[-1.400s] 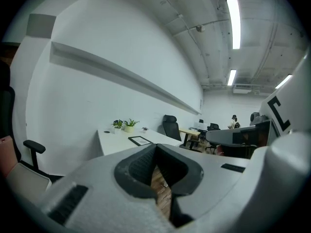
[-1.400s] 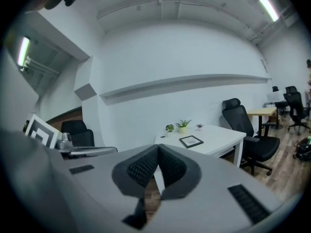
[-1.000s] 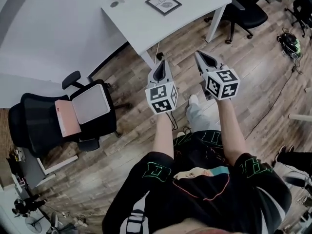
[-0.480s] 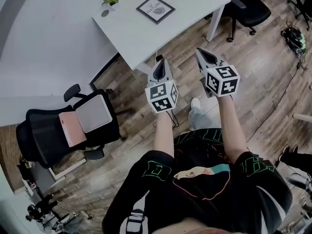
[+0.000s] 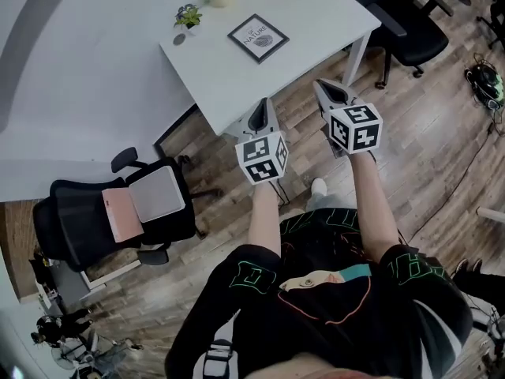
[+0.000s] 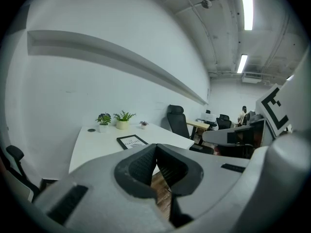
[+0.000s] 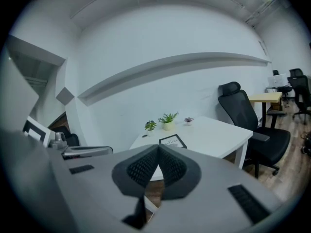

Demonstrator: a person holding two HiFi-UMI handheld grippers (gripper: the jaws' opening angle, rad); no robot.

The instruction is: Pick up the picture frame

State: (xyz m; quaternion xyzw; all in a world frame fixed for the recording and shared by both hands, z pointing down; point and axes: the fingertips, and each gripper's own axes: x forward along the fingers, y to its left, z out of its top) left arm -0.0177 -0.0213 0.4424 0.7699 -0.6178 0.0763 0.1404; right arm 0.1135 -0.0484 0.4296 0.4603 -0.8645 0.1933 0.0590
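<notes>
- The left gripper [image 5: 263,103] is held out in front of the person's body, with its marker cube toward the person and its tips pointing toward the white desk [image 5: 316,14].
- In the head view its tips show against the desk's near long edge, close to the near corner.
- In the left gripper view the left gripper's [image 6: 156,147] ribbed pads are pressed together with nothing between them.
- The right gripper [image 5: 322,87] is held level with the left and roughly parallel to it; the two are near each other but apart.
- It shows over the wooden floor [image 5: 410,133], just short of the desk's near edge.
- In its own view the right gripper's [image 7: 159,148] pads meet tip to tip, and it holds nothing.
- Both forearms are bare and stretched forward: the left forearm [image 5: 267,215] runs almost straight up the head view, while the right forearm [image 5: 375,212] leans slightly inward toward its gripper.
- The picture frame [image 5: 258,38] lies flat on the desk, untouched and well beyond both grippers.
- It is inward from the wall-side edge, where potted plants [image 5: 188,14] stand in a row.
- Each gripper view shows the frame [image 6: 131,141] [image 7: 173,141] just above the closed tips.
- A black office chair [image 5: 118,212] stands on the floor to the person's left.
</notes>
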